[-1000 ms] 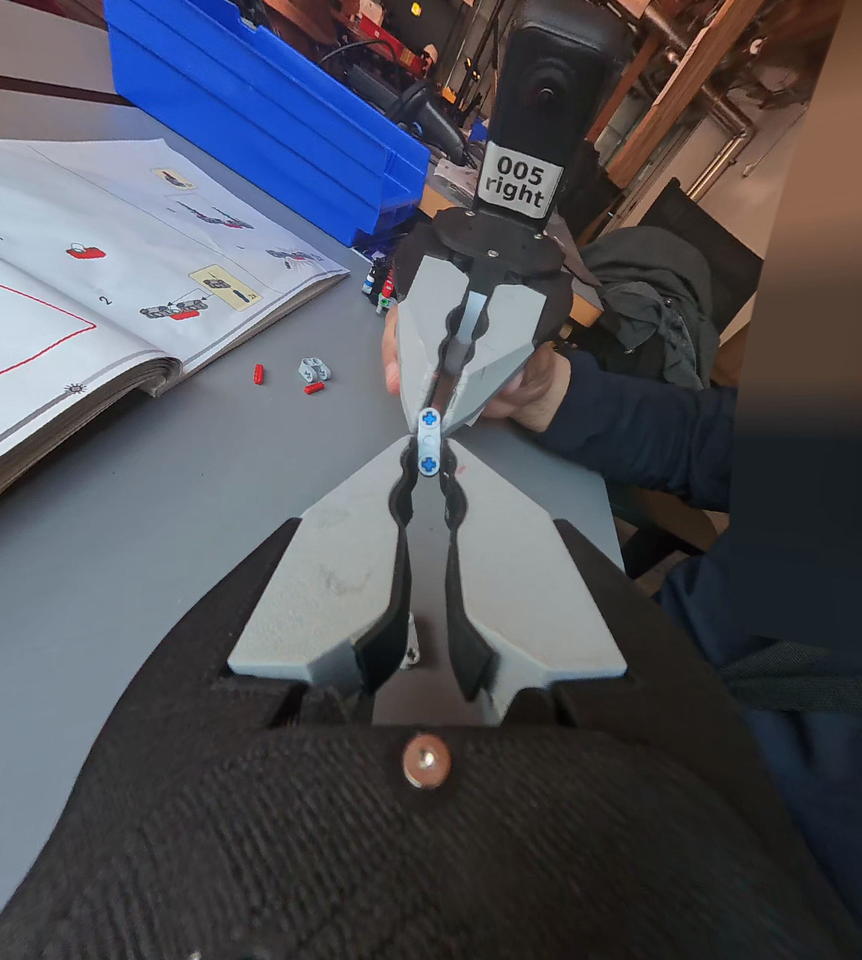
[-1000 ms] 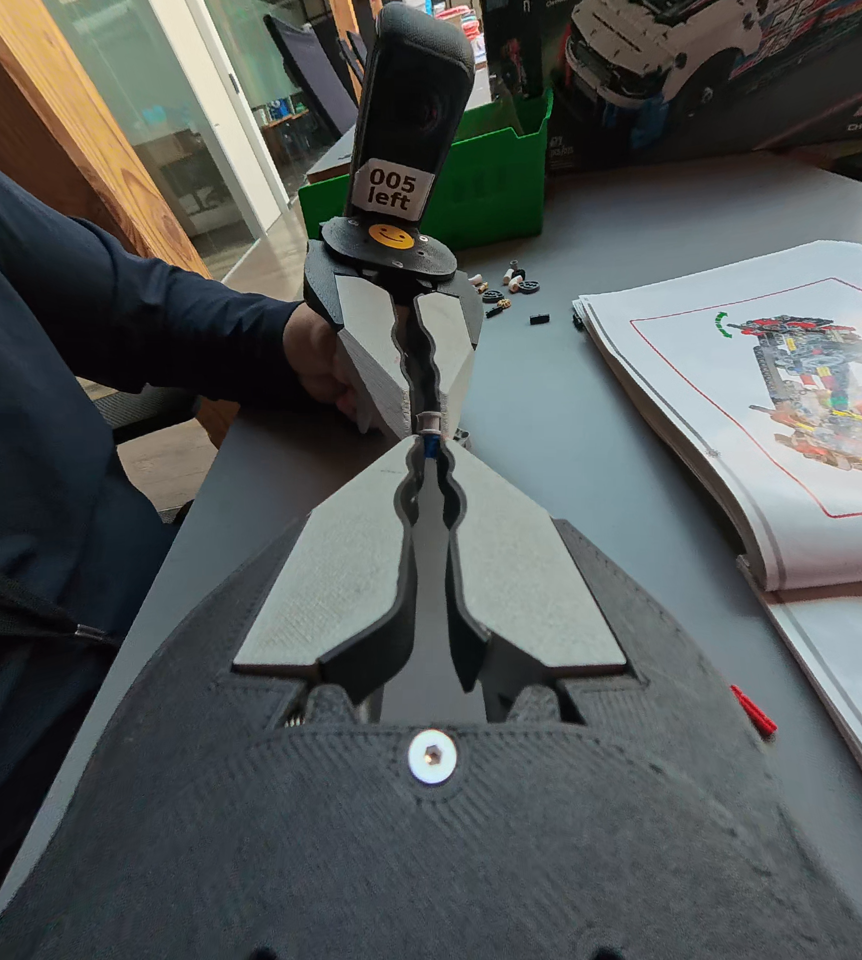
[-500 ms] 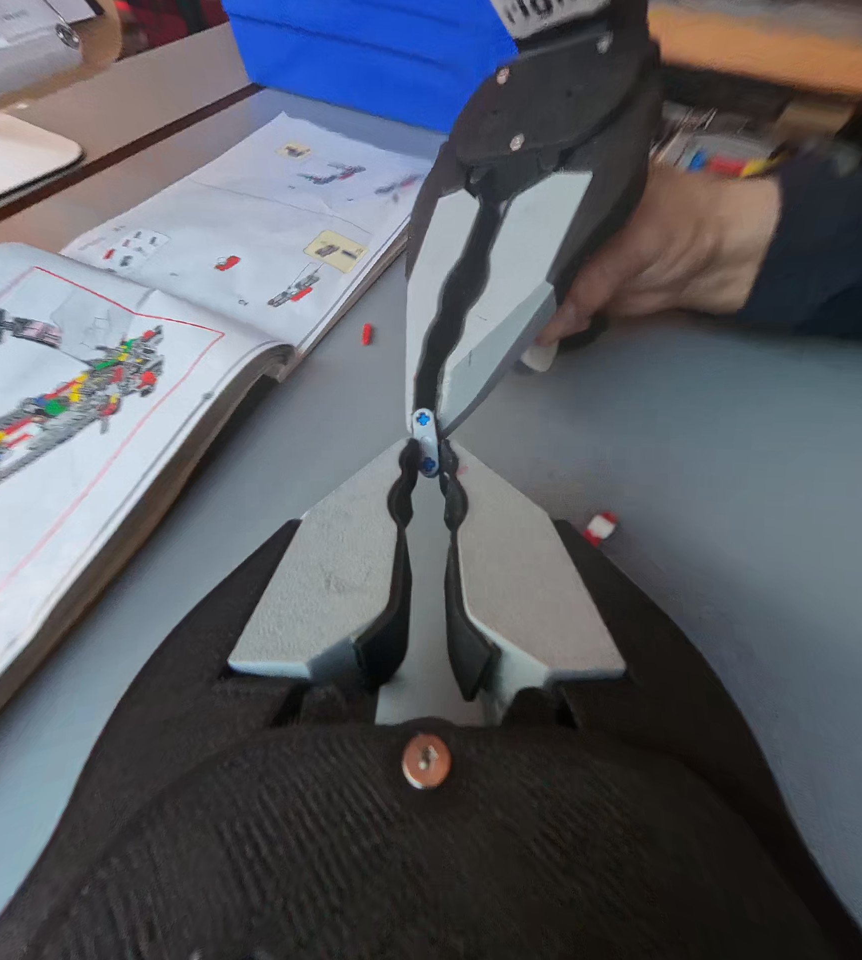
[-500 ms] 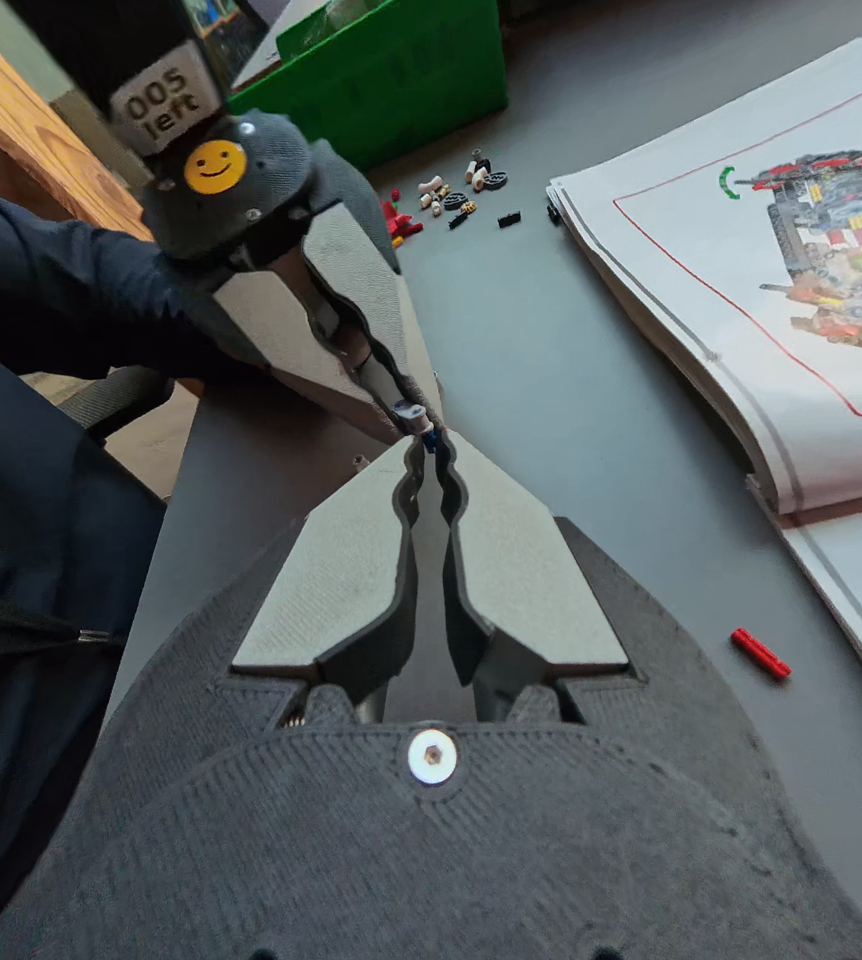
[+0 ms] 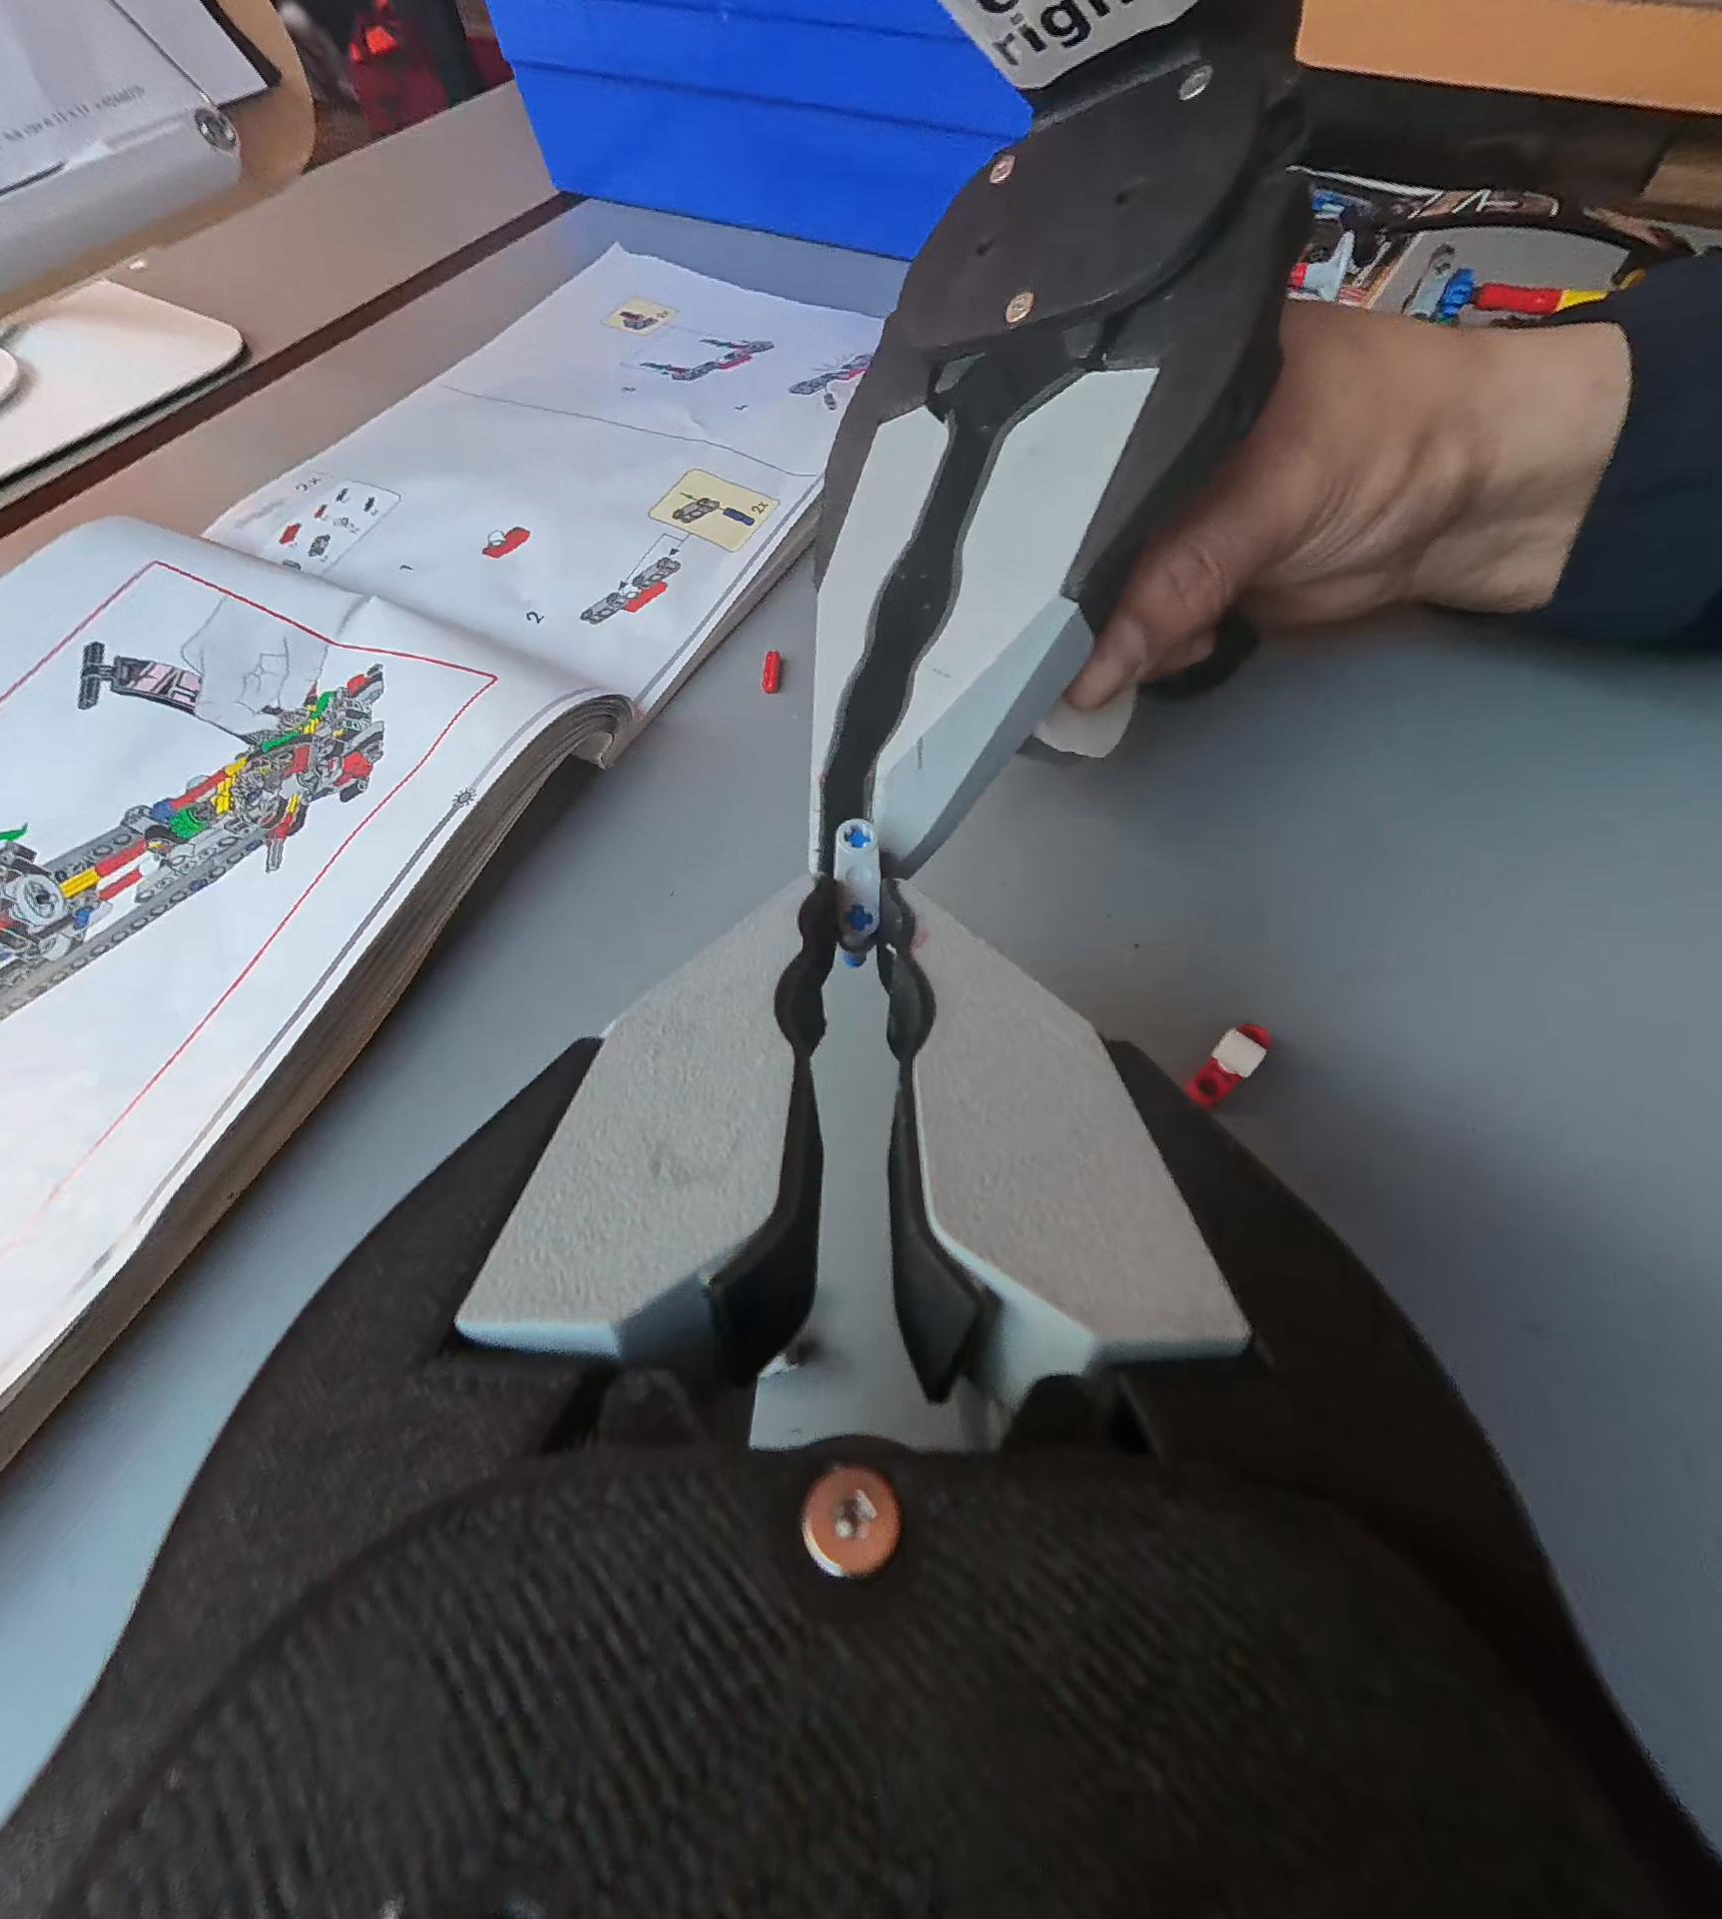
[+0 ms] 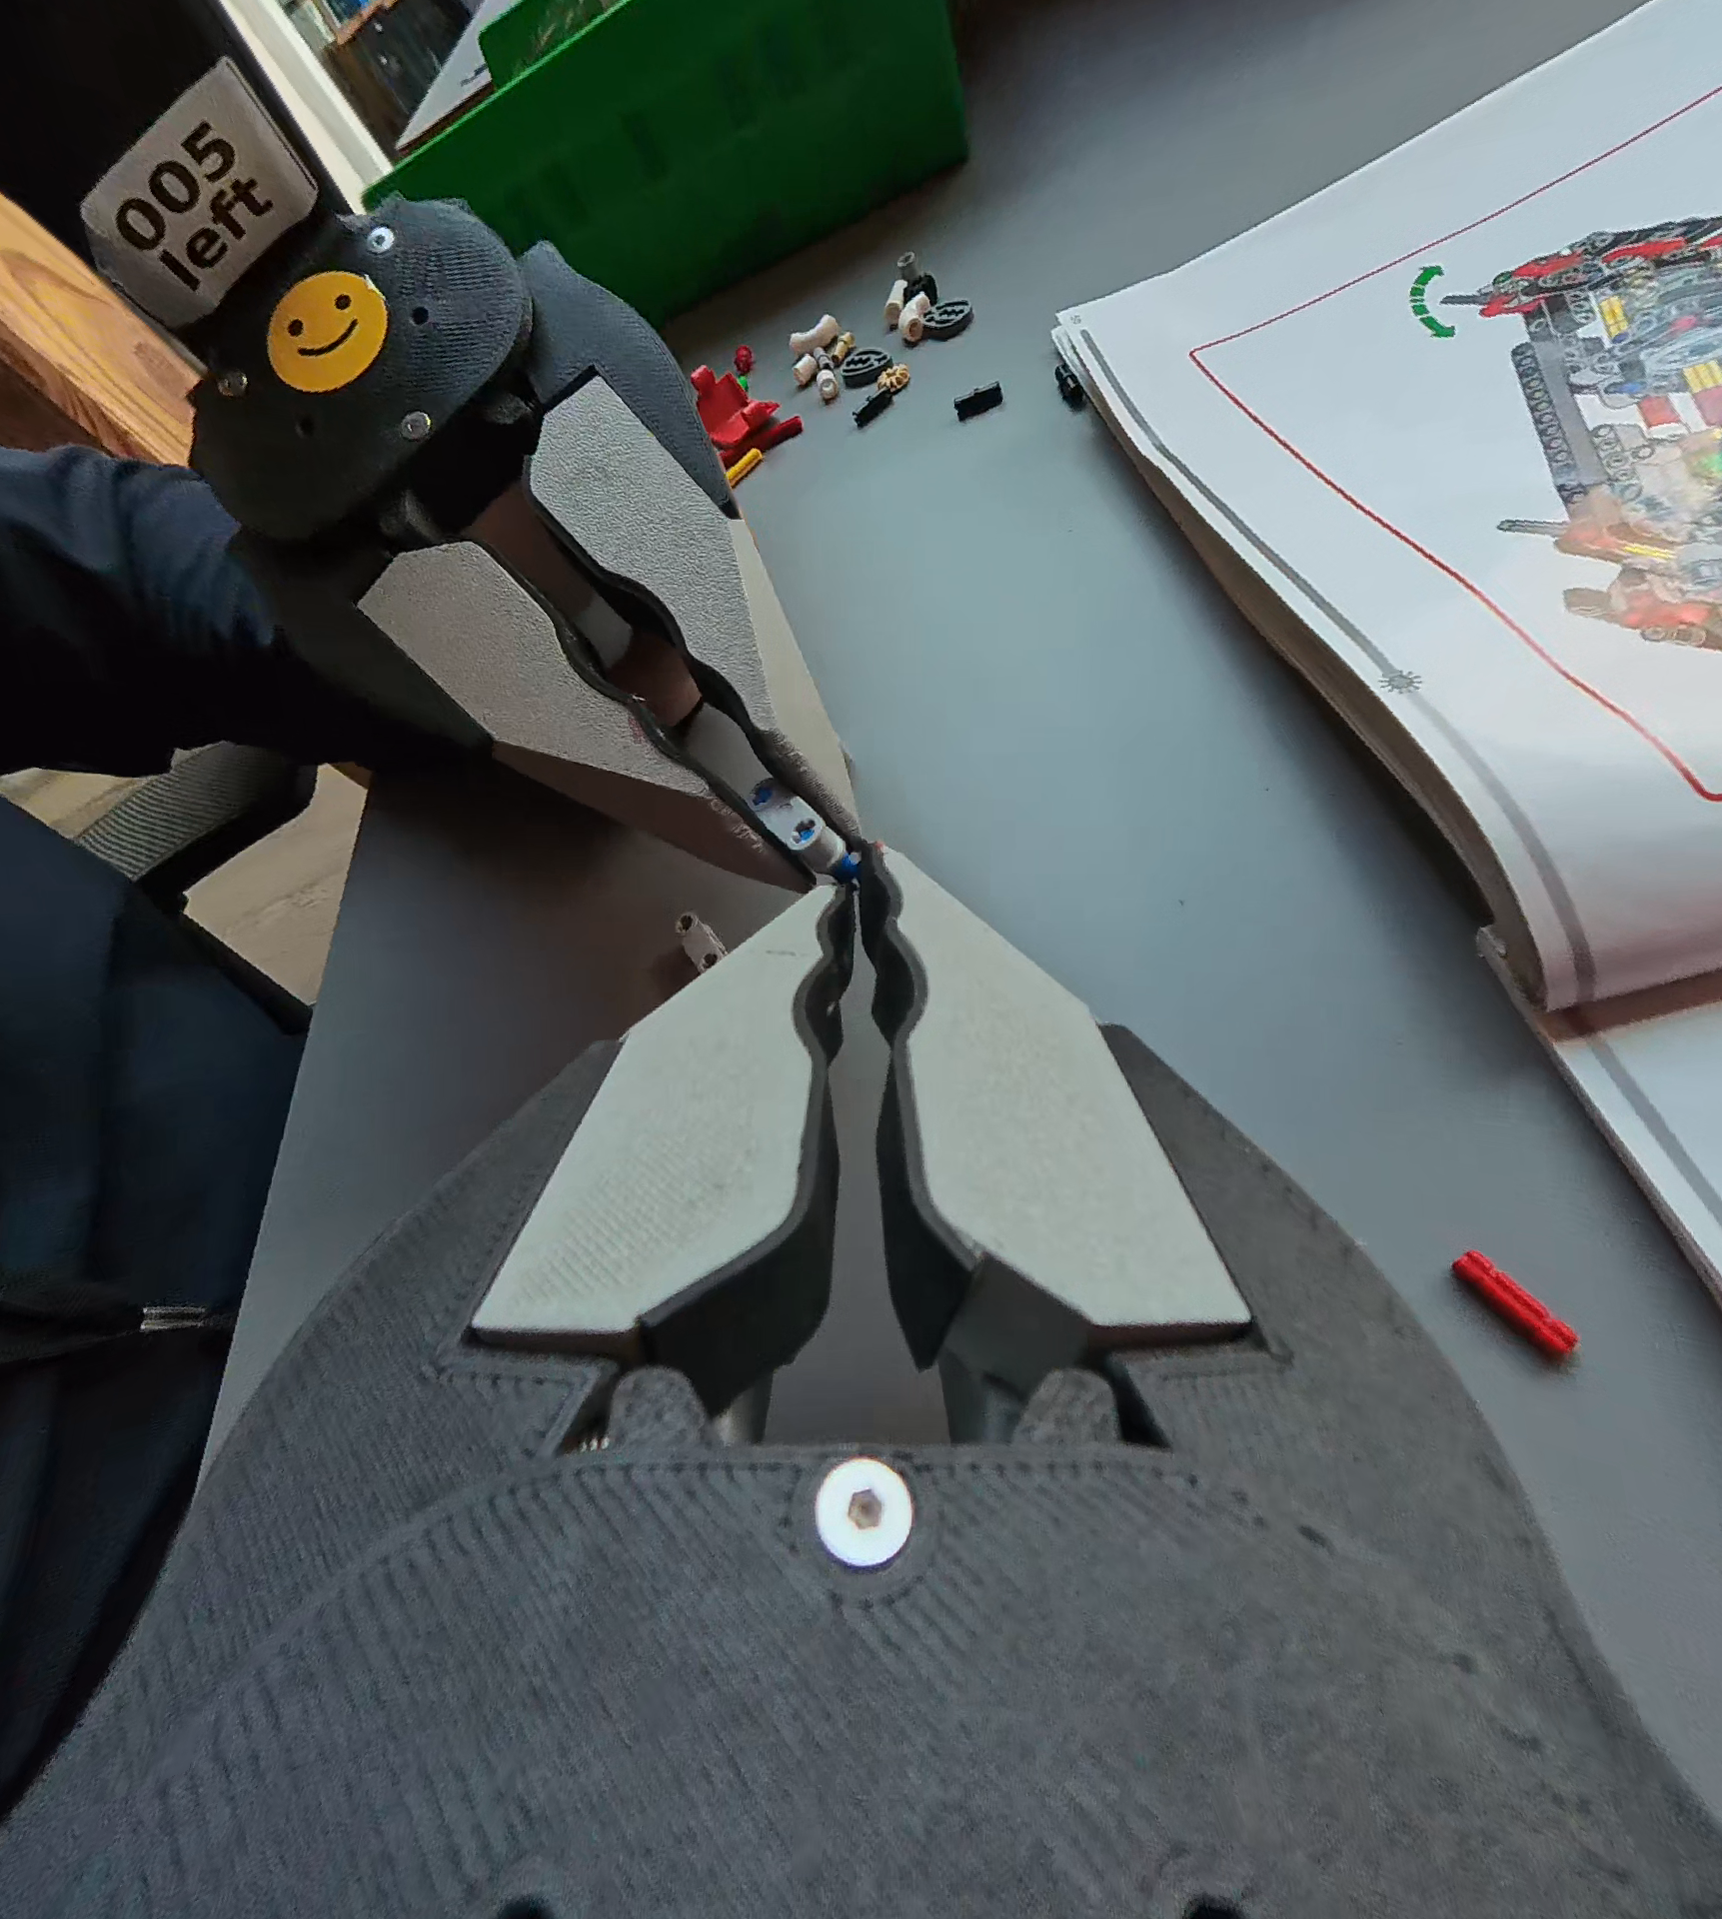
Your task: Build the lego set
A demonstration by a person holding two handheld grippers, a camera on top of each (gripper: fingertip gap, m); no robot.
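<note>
Grey link piece [image 5: 856,877] with blue pins sits pinched in my left gripper [image 5: 854,924]. My right gripper [image 6: 862,898] is closed, its tips touching a blue pin [image 6: 844,864] over the grey table [image 5: 1407,883].

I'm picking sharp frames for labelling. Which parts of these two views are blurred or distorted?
Left wrist view: the instruction book smears at the far left edge, and the grey connector in the left gripper is soft. Right wrist view: crisper; the red pin is sharp, and wide-angle bending curves the book's edge.
</note>
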